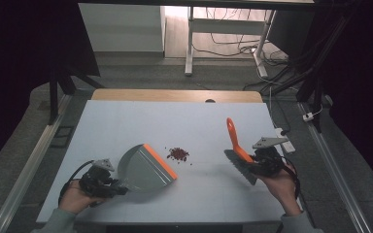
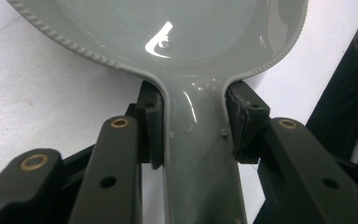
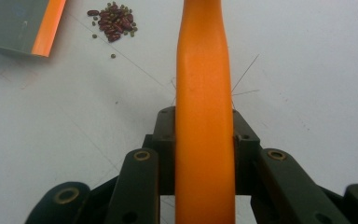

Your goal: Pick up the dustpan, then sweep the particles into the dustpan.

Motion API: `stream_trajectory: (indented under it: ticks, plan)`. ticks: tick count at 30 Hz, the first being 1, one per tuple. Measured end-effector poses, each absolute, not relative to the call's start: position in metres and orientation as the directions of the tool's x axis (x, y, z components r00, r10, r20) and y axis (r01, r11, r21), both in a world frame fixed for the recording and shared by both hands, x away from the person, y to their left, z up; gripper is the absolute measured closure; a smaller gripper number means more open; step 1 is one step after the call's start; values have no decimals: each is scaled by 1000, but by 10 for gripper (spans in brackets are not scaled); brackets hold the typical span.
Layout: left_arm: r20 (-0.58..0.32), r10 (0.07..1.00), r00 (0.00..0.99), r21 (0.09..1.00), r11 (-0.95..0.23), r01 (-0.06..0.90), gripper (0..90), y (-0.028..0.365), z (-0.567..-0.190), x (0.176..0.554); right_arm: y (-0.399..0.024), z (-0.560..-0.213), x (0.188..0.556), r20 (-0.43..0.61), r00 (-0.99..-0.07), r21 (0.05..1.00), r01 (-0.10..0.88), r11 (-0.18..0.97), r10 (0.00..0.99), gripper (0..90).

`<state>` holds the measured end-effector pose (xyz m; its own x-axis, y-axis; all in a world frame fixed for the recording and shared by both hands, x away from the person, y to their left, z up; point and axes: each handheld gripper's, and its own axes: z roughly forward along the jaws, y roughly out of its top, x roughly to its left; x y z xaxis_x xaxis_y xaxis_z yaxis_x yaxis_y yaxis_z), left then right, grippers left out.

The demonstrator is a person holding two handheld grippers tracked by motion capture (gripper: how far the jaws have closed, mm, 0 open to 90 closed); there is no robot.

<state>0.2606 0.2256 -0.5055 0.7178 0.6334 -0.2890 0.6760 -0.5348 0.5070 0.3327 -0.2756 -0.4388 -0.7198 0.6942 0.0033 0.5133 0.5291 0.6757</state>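
A grey dustpan (image 1: pixel 143 169) with an orange front lip lies on the white table (image 1: pixel 175 126), its lip turned toward a small pile of red beans (image 1: pixel 178 154). My left gripper (image 1: pixel 110 187) is shut on the dustpan's grey handle (image 2: pixel 200 154), both pads pressed against its sides. At the right, my right gripper (image 1: pixel 257 162) is shut on the orange handle of a brush (image 1: pixel 237 145), whose dark bristles rest near the table. In the right gripper view the brush handle (image 3: pixel 204 121) runs up between the jaws, with the beans (image 3: pixel 113 21) and the dustpan's lip (image 3: pixel 46 28) at upper left.
The table's wooden far edge (image 1: pixel 175 95) faces a floor with desk legs and cables. A metal rail (image 1: pixel 29 160) runs along the left side and another along the right. A white power strip (image 1: pixel 285 141) lies off the table's right edge.
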Motion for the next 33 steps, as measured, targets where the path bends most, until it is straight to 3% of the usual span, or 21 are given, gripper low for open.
stream_trajectory:
  ticks: [22,33]
  plan:
    - [-301,609,734,484,-566,668,614,212,-512,269,-267,-436,334,-10,-728,682,497,537,686,709]
    - [-306,604,736,489,-563,666,614,214,-510,269,-208,-435,360,-10,-778,677,457,576,629,709]
